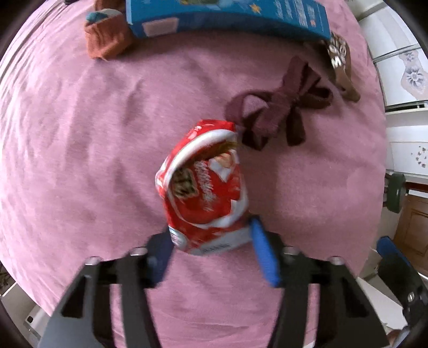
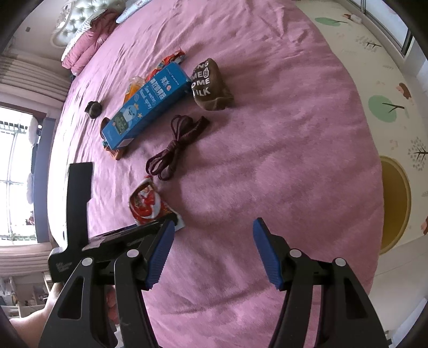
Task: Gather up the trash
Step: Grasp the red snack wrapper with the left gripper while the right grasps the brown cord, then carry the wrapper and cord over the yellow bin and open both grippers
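wrapper [image 1: 203, 184] red-white | bedspread [image 1: 80, 133] pink | box [image 1: 227, 16] blue | cord [image 1: 278, 117] maroon

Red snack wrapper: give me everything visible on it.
The red snack wrapper is a crinkled, glossy foil-like packet, red with white bands and printed pictures, its far end torn open and gaping. Its white-edged near end sits between the left gripper fingers, which are closed on it. It lies on or just above the pink bedspread; which one cannot be told. Its open end reaches toward the dark maroon cord. The right wrist view shows the right gripper open and apart from it.
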Demonstrator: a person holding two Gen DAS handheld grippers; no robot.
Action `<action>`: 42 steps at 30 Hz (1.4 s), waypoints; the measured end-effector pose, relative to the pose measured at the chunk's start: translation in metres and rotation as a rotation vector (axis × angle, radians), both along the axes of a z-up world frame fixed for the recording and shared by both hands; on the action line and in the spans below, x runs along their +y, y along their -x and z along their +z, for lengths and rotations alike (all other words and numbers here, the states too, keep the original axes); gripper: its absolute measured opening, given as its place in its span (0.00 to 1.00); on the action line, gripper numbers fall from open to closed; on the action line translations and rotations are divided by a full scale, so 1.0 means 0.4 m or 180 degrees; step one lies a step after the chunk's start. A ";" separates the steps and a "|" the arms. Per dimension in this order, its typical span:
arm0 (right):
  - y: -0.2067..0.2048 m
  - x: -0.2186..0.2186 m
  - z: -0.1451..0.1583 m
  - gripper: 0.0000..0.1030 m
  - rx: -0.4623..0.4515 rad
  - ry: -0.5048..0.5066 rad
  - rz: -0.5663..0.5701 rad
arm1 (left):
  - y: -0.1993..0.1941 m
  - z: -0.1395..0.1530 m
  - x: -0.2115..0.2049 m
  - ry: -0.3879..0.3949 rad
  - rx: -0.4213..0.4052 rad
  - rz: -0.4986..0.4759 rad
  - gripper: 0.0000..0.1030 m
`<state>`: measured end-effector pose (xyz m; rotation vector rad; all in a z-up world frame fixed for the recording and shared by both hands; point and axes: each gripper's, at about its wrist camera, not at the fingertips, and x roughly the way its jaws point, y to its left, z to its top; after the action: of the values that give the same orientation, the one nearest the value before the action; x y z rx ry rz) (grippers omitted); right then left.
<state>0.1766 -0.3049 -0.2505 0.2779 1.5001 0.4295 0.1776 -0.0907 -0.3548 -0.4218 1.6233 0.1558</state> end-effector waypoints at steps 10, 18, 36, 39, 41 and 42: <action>-0.053 0.097 -0.047 0.58 0.0122 -0.0112 -0.0055 | -0.032 0.068 0.110 0.0134 -0.0361 -0.0063 0.35; -0.147 0.186 -0.095 0.58 0.0184 -0.0067 -0.0372 | -0.107 0.063 0.225 0.0178 -0.0457 0.0039 0.35; -0.119 0.192 -0.115 0.19 0.0216 0.0191 -0.0713 | -0.063 0.073 0.215 0.0390 -0.0413 -0.0171 0.35; -0.084 0.141 -0.089 0.19 0.0197 0.0085 -0.0787 | -0.054 0.093 0.184 0.0401 -0.0418 -0.0242 0.35; -0.058 0.105 -0.068 0.19 0.0192 0.0009 -0.0829 | -0.045 0.106 0.155 0.0412 -0.0425 -0.0316 0.35; -0.046 0.084 -0.057 0.19 0.0179 -0.0006 -0.0845 | -0.040 0.111 0.140 0.0419 -0.0431 -0.0351 0.35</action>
<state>0.1949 -0.2712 -0.2732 0.4873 1.4929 0.2125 0.1937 -0.0346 -0.3103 -0.4329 1.5238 -0.0622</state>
